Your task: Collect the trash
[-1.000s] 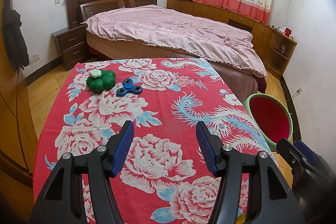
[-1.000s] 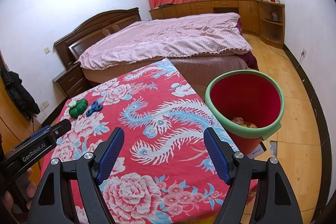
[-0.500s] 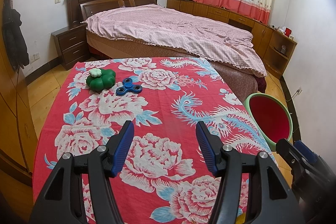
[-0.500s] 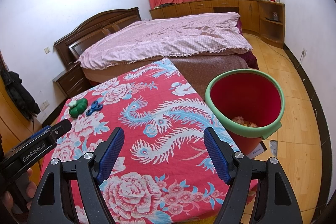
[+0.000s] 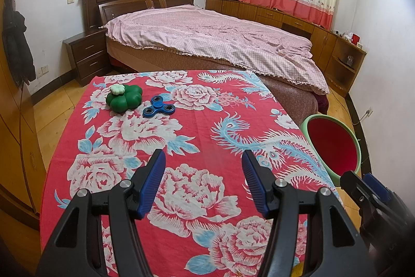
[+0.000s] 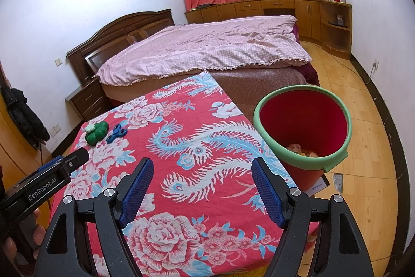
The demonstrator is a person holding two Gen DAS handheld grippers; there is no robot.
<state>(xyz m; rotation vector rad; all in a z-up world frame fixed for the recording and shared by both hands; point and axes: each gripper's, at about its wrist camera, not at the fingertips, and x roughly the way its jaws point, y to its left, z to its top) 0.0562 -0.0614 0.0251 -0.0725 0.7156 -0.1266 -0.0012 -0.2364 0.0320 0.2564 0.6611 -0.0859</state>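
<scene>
A red bin with a green rim (image 6: 303, 126) stands on the floor at the table's right edge, with crumpled trash (image 6: 301, 149) at its bottom; it also shows in the left wrist view (image 5: 333, 144). My left gripper (image 5: 202, 181) is open and empty above the near part of the red floral tablecloth (image 5: 197, 126). My right gripper (image 6: 202, 188) is open and empty over the table's near right side, beside the bin. A green clover-shaped object (image 5: 124, 98) and a blue fidget spinner (image 5: 158, 108) lie at the far left of the table.
A bed with a pink cover (image 5: 207, 35) stands just beyond the table. A nightstand (image 5: 85, 53) is at the far left. Wooden cabinets (image 6: 272, 9) line the back wall. Wooden floor (image 6: 363, 147) lies to the right of the bin.
</scene>
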